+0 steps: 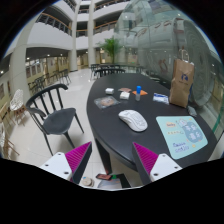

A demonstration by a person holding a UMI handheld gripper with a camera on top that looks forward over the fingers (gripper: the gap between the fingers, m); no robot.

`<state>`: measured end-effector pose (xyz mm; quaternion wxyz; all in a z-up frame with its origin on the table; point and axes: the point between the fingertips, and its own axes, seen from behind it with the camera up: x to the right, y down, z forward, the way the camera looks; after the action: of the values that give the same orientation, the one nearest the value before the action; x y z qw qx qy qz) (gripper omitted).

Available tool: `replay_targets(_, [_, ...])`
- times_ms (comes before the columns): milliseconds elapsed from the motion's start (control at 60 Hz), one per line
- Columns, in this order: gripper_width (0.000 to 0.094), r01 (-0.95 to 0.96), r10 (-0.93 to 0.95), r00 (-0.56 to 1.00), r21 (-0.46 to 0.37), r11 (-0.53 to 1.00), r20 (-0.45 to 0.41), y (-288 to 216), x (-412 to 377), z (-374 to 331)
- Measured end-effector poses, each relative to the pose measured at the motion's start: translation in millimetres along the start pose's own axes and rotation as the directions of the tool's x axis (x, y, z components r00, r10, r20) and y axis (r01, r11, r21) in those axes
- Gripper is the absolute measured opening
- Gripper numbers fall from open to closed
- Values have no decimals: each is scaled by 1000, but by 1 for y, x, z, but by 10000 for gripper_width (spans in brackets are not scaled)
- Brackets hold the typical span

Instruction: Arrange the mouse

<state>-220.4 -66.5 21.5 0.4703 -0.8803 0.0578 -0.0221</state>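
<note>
The white mouse lies on the dark round bench, beyond the fingers and just beside the light blue mouse pad, not on it. The hand-held gripper is open and holds nothing. To do the step well, I think it should come down over the mouse with the fingers on its two long sides. A brown paper bag stands behind the pad, small items lie further back, a black chair is beside the bench. Nothing blocks the way.
</note>
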Motion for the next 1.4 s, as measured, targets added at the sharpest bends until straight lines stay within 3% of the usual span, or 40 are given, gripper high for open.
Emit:
replay_targets(100, [840,1,-5,997,-38,999,-83,4,45,11])
replay_targets(200, [841,-4,-3,994,-70,998,-111,-5,75,66])
replay_targets(333, [842,-34,30,998,-74,997,-58,-16,82,90])
replay_targets(767, [828,-9,5,999,-136,991,-35,-64,112,166])
replay_targets(850, [751,-32,23,997,-133,991,-68,-70,119,177])
replay_targets(883, [676,-38,28,996,-125,991,-84,-73,121,181])
replay_targets(917, [532,-48,37,995,-111,993,-94,-76,122,185])
replay_targets(1050, [403,-54,43,994,-112,992,-100,-76,124,186])
replay_targets(1133, [392,-13,6,998,-130,991,-55,-75,124,163])
replay_targets(1300, [391,6,-6,978,-3,1000,-208,-96,205,67])
replay_targets(1400, [392,4,-7,963,-9,1000,-269,-77,263,32])
